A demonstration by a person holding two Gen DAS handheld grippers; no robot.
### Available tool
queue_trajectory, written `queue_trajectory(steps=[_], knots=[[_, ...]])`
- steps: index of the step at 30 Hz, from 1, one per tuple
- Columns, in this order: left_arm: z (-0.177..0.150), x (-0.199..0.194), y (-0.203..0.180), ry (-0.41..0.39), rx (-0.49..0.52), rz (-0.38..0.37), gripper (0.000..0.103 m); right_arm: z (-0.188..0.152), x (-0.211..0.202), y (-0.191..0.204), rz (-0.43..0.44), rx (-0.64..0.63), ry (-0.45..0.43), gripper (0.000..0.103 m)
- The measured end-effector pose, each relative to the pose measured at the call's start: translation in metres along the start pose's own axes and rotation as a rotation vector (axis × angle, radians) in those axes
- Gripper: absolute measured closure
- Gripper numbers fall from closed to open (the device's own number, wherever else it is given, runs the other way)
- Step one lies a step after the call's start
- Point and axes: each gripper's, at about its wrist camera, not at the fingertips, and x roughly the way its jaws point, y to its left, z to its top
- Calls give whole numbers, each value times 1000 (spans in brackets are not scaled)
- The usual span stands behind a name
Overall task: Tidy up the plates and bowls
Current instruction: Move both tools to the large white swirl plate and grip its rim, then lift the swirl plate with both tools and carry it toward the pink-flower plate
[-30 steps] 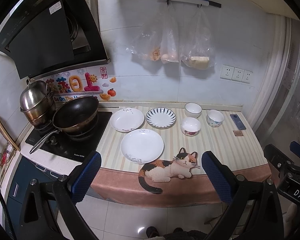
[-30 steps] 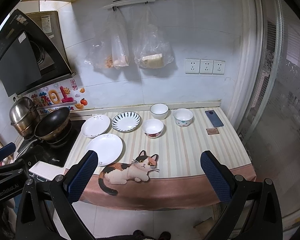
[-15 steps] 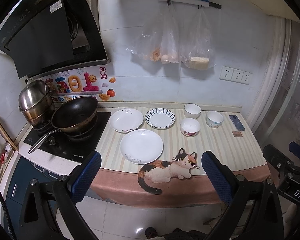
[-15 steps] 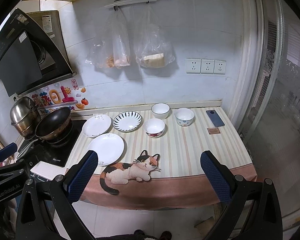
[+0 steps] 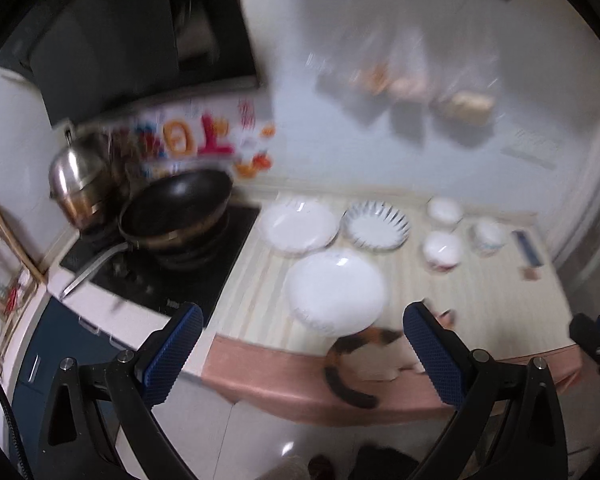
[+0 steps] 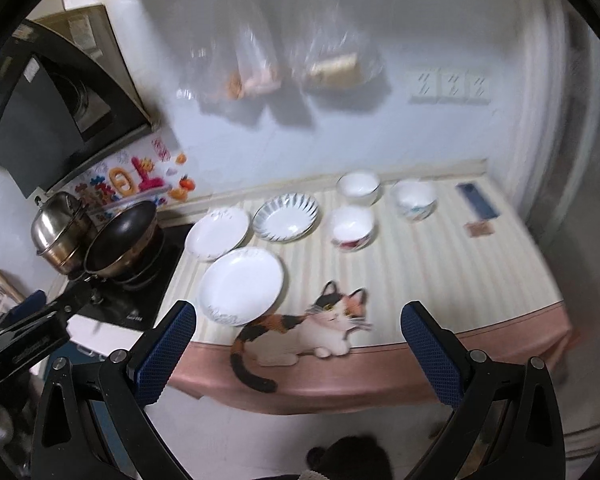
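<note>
Plates and bowls sit on the striped bench (image 6: 440, 276), beyond both wide-open, empty grippers' fingers: nearest a plain white plate (image 6: 242, 285), farther left a second plate (image 6: 218, 233) beside a blue-rimmed plate (image 6: 286, 218), then three bowls (image 6: 352, 227) right.

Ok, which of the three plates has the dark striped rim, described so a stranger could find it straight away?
Start at the black wok on the stove, then move right along the striped countertop, past the first plain white plate in the back row. The next dish is the blue-striped white plate, just left of the bowls. Dark strokes radiate around its rim; the other two plates are nearly plain white.
</note>
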Motion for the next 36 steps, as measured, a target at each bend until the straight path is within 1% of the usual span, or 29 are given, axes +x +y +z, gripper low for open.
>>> queue_trajectory(steps=[3, 5, 6, 7, 9, 10, 11, 14, 15, 17, 19, 20, 21, 22, 23, 24, 25, 26, 27, 28, 29, 30, 33, 36], knots=[[2, 63, 15, 121, -24, 24, 0, 4, 59, -1, 62, -6, 85, 0], [2, 108, 24, 190, -46, 36, 0, 7, 110, -1, 94, -28, 168, 0], [-1, 125, 27, 215, -51, 48, 0, 8, 138, -1, 116, -39, 211, 0], [-2, 147, 30, 250, -62, 49, 0, 9, 161, -1, 126, -44, 241, 0], [-5, 180, 34, 295, -81, 58, 0, 9, 212, -2, 149, -45, 317, 0], [-5, 202, 34, 324, -87, 54, 0, 8, 231, -2, 161, -46, 343, 0], [-6, 216, 35, 342, -92, 56, 0, 8, 255, -1, 172, -47, 372, 0], [-9, 268, 32, 397, -82, 69, 0, 11, 316, 1, 199, -53, 429, 2], [-11, 286, 32, 416, -76, 77, 1, 11, 336, 2, 209, -54, 446, 4], [-14, 317, 30, 462, -72, 76, 4, 13, 368, 2, 228, -48, 466, 11], [-18, 340, 32, 504, -85, 49, 7, 14, 397, 2, 255, -35, 487, 23], [-19, 349, 33, 523, -95, 36, 10, 15, 413, 3, 263, -29, 502, 26], [-20, 359, 35, 540, -107, 18, 16, 15, 425, 3, 271, -21, 512, 33], [-22, 369, 36, 561, -119, -17, 19, 14, 437, 2, 288, -6, 524, 39], [-24, 375, 37, 576, -127, -33, 26, 15, 446, 2, 299, 9, 536, 41], [-26, 380, 39, 584, -140, -51, 37, 14, 454, 3, 314, 30, 549, 46], [-29, 384, 40, 587, -150, -74, 41, 13, 459, 5, 330, 43, 557, 55], [-31, 387, 41, 591, -160, -91, 48, 12, 466, 5, 348, 55, 562, 59], [-32, 386, 42, 578, -169, -100, 51, 11, 472, 7, 359, 62, 566, 68], [-31, 383, 42, 547, -171, -121, 54, 10, 475, 8, 366, 65, 567, 75], [-32, 381, 42, 540, -178, -150, 62, 9, 479, 9, 368, 65, 568, 76], [-33, 381, 41, 545, -188, -166, 64, 8, 482, 11, 364, 64, 566, 78], [-36, 376, 39, 533, -182, -141, 64, 8, 480, 15, 365, 55, 551, 78], [-41, 369, 36, 526, -171, -141, 64, 7, 476, 15, 348, 49, 548, 78]])
